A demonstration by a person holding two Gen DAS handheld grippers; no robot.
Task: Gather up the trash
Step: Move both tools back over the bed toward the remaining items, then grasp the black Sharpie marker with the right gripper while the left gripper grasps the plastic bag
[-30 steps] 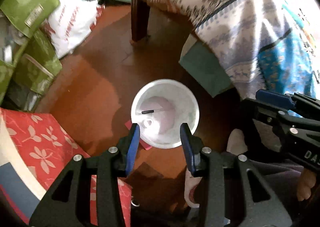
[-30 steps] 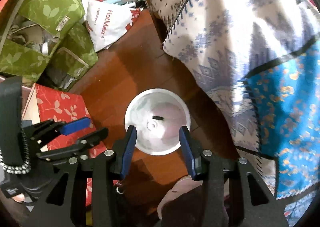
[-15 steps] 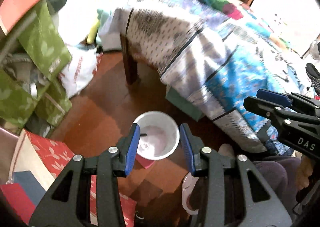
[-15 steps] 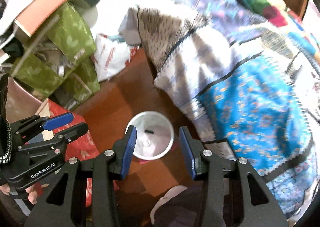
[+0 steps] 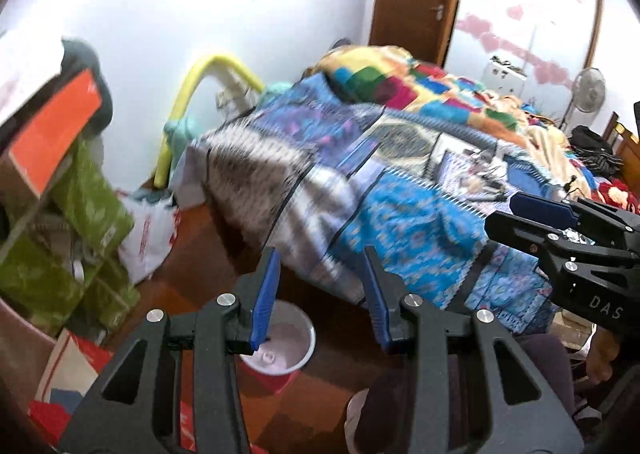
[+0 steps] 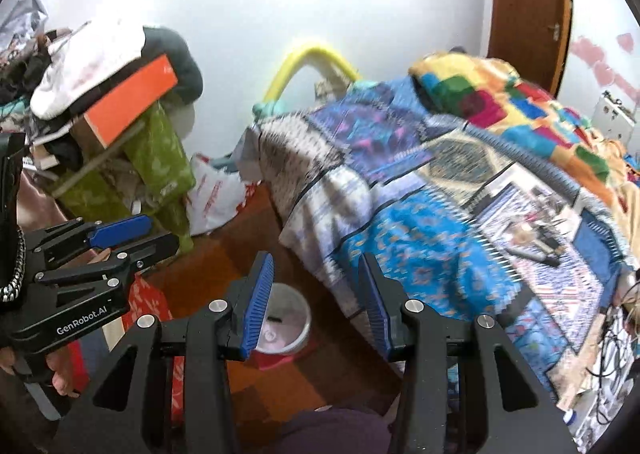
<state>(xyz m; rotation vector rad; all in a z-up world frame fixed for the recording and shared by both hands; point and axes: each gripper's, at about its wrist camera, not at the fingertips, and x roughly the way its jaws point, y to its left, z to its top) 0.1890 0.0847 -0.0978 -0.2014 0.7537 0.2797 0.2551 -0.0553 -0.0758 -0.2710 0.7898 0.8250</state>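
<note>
Bucket (image 5: 294, 338) stands on the floor (image 5: 208, 266) beside the bed (image 5: 400, 181), low in both wrist views and partly hidden behind the inner blue pads. Left tongs (image 5: 318, 298) are spread wide and hold nothing; right tongs (image 6: 316, 302) are likewise spread and empty. Both point out over the bed and the far wall rather than down, so the bucket lies below and slightly left of each pair's line of reach.

In the right view the bucket (image 6: 290, 318) sits just inside the left finger, with a small dark scrap (image 6: 275, 319) lying on its pale bottom. Its open mouth faces up, and being round it has no long axis to line up with.

Which piece of trash comes next is not clear. The bedspread carries what looks like loose paper or printed sheets (image 6: 532, 213) out to the right, well apart from the bucket, but motion blur smears the cloth too much to be sure. If that is the target, the right tongs are the nearer pair, since they ride on the bed side of the left tongs; the left pair is nearer the green boxes (image 5: 80, 238) and the white bag (image 5: 150, 230) by the wall. Any pickup would then have to travel back and down to the bucket.
</note>
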